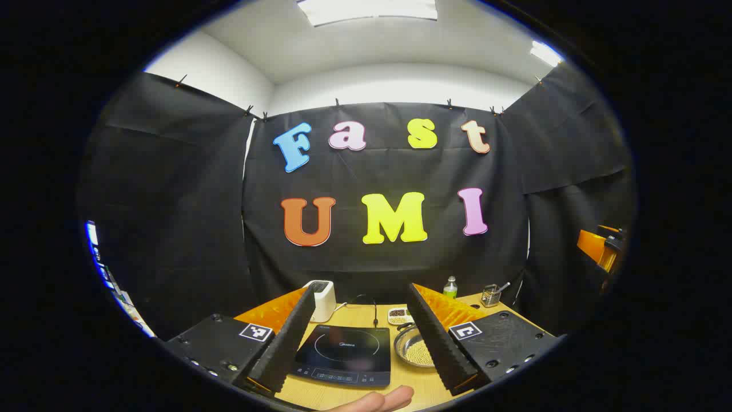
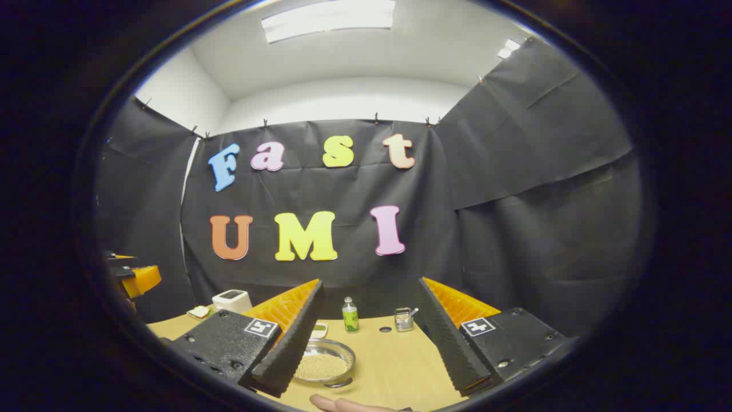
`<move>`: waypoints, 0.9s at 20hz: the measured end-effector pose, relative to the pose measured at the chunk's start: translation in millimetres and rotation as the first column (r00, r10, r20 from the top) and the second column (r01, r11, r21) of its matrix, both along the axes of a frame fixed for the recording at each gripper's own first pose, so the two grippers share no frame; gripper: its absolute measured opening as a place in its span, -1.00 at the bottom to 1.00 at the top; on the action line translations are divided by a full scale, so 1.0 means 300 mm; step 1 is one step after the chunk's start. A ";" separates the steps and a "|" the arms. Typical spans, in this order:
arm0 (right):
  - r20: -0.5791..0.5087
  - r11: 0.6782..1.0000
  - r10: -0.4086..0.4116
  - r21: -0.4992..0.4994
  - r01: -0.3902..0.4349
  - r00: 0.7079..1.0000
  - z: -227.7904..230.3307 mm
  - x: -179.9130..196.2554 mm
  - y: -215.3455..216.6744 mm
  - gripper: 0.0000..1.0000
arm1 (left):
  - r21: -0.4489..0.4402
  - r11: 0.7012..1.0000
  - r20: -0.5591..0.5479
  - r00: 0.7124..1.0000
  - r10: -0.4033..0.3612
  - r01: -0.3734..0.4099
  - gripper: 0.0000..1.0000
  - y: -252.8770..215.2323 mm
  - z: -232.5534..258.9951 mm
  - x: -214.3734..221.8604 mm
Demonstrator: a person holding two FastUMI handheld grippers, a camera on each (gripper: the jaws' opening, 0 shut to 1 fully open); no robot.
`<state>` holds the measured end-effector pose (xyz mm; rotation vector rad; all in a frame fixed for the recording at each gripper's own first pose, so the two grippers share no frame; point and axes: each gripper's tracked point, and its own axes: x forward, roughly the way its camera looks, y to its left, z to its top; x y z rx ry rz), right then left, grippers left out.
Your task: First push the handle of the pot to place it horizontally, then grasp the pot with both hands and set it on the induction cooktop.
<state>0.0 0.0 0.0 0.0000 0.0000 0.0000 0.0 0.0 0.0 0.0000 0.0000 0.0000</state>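
1. Black cloth walls close the booth on three sides in the left gripper view, under a white ceiling with bright panels, and a light wooden table (image 1: 349,395) stands at the bottom.
2. Left gripper (image 1: 360,337) is held above the near table edge with its two fingers spread wide and nothing between them.
3. Between those fingers lies the induction cooktop (image 1: 343,355), flat and dark, its control strip facing the near edge and its ring bare.
4. Just right of the cooktop sits the pot (image 1: 414,346), a shallow steel vessel filled with small pale beads; the right-hand finger hides its far side, so I cannot tell its handle or which way it points.
5. Behind stand a white toaster (image 1: 321,297), a small dish (image 1: 398,315), a green bottle (image 1: 450,287) and a wire holder (image 1: 490,294), all near the back edge.
6. A person's fingertips (image 1: 380,400) show at the bottom, over the near table strip, which is open.
7. Right gripper view: the same cloth and table (image 2: 400,366); the right gripper (image 2: 369,343) is also wide apart and empty.
8. Its left-hand finger partly covers the pot (image 2: 326,363); no handle is discernible.
9. Open tabletop runs rightward from the pot, with the bottle (image 2: 349,315) and holder (image 2: 404,319) at the back and a hand (image 2: 343,405) at the near edge.
10. At far left, the toaster (image 2: 231,300) and part of an orange device (image 2: 140,280) appear.
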 end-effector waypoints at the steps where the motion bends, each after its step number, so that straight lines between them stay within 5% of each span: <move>1: 0.000 1.000 -0.002 0.002 0.002 1.000 -0.002 0.003 -0.004 0.94 | -0.005 1.000 -0.003 1.000 -0.004 0.004 0.93 -0.007 -0.004 -0.005; 18: -0.066 1.000 0.021 0.019 -0.019 0.998 -0.081 0.069 0.020 0.94 | -0.019 0.999 0.037 0.999 -0.026 0.026 0.92 -0.015 0.015 -0.043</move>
